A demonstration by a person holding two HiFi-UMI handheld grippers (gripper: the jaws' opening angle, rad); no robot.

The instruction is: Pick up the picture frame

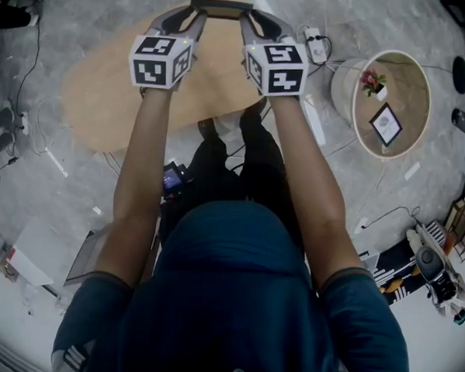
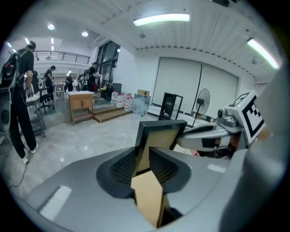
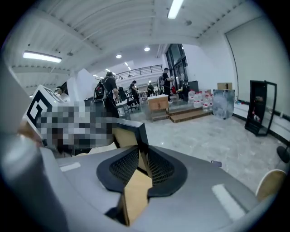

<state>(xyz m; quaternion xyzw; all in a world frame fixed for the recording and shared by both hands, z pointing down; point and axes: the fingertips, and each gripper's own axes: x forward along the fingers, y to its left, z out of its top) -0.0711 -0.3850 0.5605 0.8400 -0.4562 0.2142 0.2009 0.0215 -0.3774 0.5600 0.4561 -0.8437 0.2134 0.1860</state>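
The picture frame [image 1: 221, 8], black-edged with a brown back, hangs in the air above the oval wooden table [image 1: 105, 89], held at both ends. My left gripper [image 1: 196, 16] is shut on its left end and my right gripper [image 1: 249, 20] on its right end. In the left gripper view the frame [image 2: 161, 136] stands edge-on between the ribbed pads of the left gripper [image 2: 144, 158], and the right gripper's marker cube [image 2: 247, 113] shows beyond it. In the right gripper view the frame [image 3: 124, 136] is clamped in the right gripper [image 3: 141, 161].
A round side table [image 1: 413, 82] to the right carries a small framed picture [image 1: 386, 124] and a flower [image 1: 372, 80]. Cables and a power strip [image 1: 315, 46] lie on the grey floor. Several people [image 2: 20, 90] stand far off, and a fan [image 2: 202, 99] stands by the wall.
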